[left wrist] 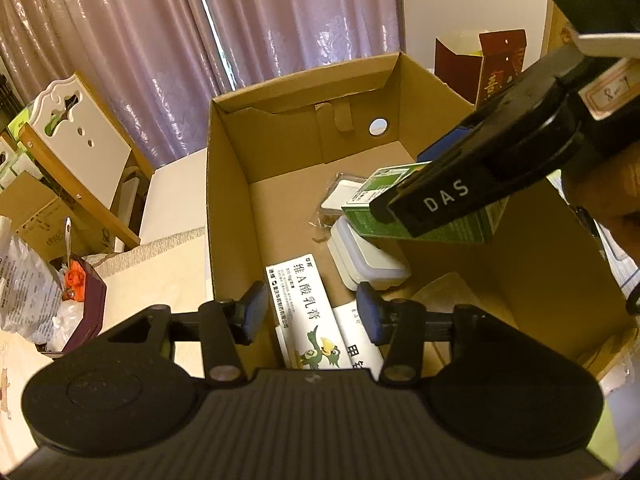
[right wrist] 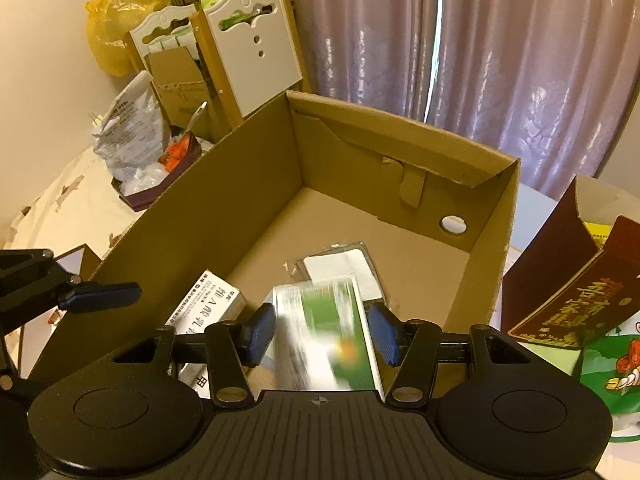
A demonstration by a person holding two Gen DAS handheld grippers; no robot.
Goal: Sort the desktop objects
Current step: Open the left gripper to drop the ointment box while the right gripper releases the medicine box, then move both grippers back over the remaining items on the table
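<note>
An open cardboard box (left wrist: pixel 228 184) holds a white carton with black Chinese print (left wrist: pixel 304 304), stacked white plastic containers (left wrist: pixel 368 260) and a clear packet (left wrist: pixel 340 196). My left gripper (left wrist: pixel 312 314) hangs open and empty over the box's near edge, above the white carton. My right gripper (right wrist: pixel 322 334) is above the box interior (right wrist: pixel 280 168). A green and white carton (right wrist: pixel 328 340), motion-blurred, lies between its open blue pads (right wrist: pixel 260 332); a small gap shows on each side. In the left wrist view the right gripper (left wrist: pixel 404 200) sits over the green carton (left wrist: pixel 464 228).
A maroon tray (left wrist: pixel 86 312) with plastic wrap and orange bits sits left of the box (right wrist: pixel 160 184). A dark red gift carton (right wrist: pixel 576 280) and a green snack bag (right wrist: pixel 608 368) lie to the right. White wooden racks (right wrist: pixel 256 48) and curtains stand behind.
</note>
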